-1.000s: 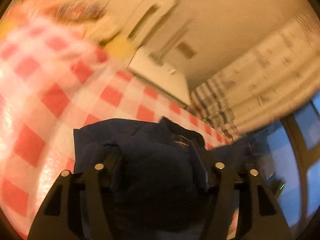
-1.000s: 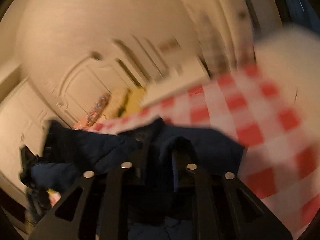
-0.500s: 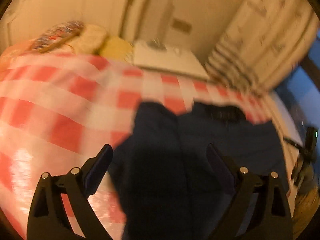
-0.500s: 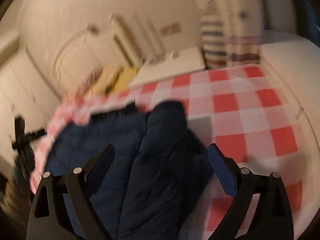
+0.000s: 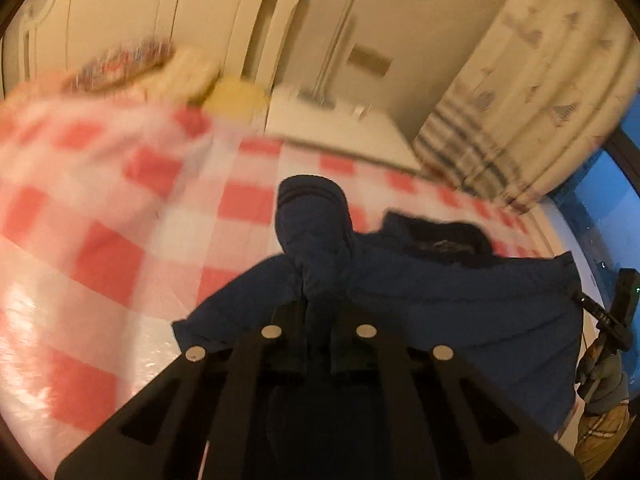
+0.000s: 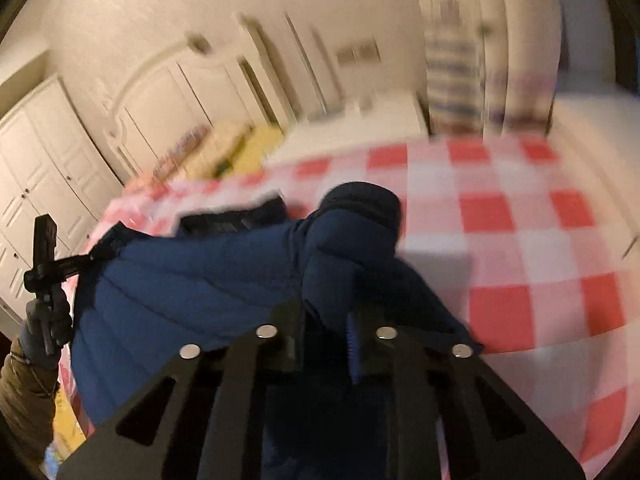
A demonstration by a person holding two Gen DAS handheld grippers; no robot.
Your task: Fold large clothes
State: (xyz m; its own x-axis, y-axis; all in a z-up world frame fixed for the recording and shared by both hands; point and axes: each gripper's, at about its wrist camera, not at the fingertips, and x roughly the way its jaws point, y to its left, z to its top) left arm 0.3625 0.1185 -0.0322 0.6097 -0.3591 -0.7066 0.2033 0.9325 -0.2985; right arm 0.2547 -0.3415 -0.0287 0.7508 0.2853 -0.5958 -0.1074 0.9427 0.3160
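While closed, each claw (image 5: 318,312) (image 6: 326,320) pinches the jacket (image 5: 460,304) sleeve

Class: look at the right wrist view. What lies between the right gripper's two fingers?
A bunched fold of the navy jacket lies there. The right gripper is shut on it, over the red checked cloth. The right wrist view shows this.

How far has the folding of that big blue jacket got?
Early on. Done: the navy padded jacket is spread across the red-checked bedcover. In hand: the left gripper and the right gripper have just closed, each pinching a fold of jacket fabric, with a sleeve bunched ahead of the left one. Left: no neat fold shows; both sleeves and the body remain unfolded.
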